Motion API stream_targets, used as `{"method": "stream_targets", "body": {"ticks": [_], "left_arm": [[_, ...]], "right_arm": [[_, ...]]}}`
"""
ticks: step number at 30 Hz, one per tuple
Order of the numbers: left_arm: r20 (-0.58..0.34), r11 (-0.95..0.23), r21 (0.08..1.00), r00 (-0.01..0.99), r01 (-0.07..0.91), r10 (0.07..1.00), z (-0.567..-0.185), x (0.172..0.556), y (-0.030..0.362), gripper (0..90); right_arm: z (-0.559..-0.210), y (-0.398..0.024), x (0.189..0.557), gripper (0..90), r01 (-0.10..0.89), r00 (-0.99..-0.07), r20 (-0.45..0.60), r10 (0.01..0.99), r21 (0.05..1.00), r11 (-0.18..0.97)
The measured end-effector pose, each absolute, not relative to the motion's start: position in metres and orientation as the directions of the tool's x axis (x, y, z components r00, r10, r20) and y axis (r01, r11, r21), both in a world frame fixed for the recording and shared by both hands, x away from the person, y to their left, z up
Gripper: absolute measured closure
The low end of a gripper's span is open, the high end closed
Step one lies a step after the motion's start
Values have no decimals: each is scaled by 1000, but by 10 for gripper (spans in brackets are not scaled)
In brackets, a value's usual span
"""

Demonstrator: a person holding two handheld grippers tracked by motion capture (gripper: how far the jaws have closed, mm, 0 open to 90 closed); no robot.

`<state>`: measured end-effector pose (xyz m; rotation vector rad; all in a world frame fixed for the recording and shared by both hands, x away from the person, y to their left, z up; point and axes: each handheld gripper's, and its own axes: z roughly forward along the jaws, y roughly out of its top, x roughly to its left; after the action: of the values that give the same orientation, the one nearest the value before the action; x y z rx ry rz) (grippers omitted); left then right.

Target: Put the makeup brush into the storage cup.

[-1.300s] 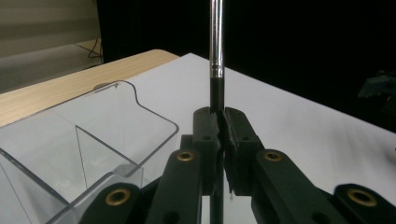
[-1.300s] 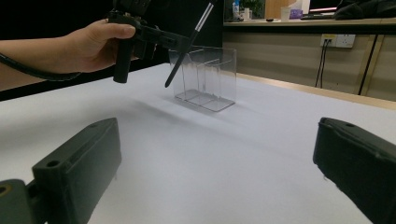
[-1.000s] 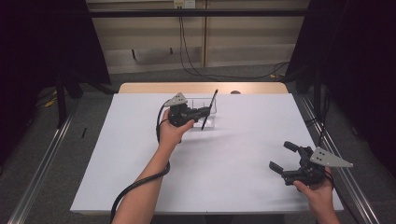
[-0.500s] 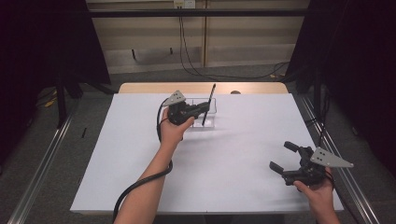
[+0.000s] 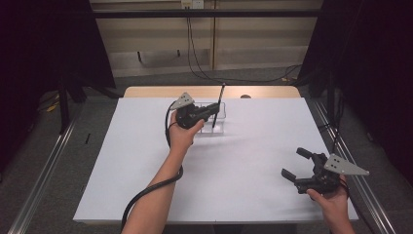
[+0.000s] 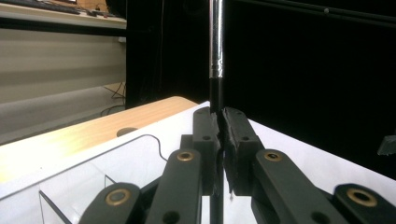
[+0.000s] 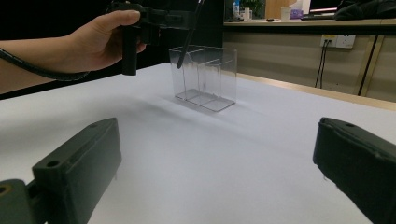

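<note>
- Clear plastic organizer [image 5: 217, 118] stands near the table's far edge; we see the left gripper [image 5: 210, 110] clamping a black pen [image 5: 217, 105] above it, tip apparently inside a compartment.
- A tilted pen could catch a divider.
- The right gripper [image 5: 298, 163] rests wide open, well apart.

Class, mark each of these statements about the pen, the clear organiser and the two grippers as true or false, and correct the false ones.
1. The left gripper is shut on the pen. True.
2. The pen lies flat on the table. False: it is held nearly upright, with its lower end at the clear organiser.
3. The right gripper is open and holds nothing. True.
4. The clear organiser is a single undivided box. False: inner walls split it into compartments.
</note>
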<state>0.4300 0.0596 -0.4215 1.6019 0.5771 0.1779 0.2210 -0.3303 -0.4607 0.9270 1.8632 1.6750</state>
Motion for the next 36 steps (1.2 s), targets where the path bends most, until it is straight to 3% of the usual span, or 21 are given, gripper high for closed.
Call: {"method": "stream_targets", "body": {"ticks": [36], "left_arm": [[-212, 61, 975, 829, 212, 518, -406, 442, 57, 842]], "right_arm": [[-461, -331, 221, 9, 175, -662, 95, 743, 984, 30]]}}
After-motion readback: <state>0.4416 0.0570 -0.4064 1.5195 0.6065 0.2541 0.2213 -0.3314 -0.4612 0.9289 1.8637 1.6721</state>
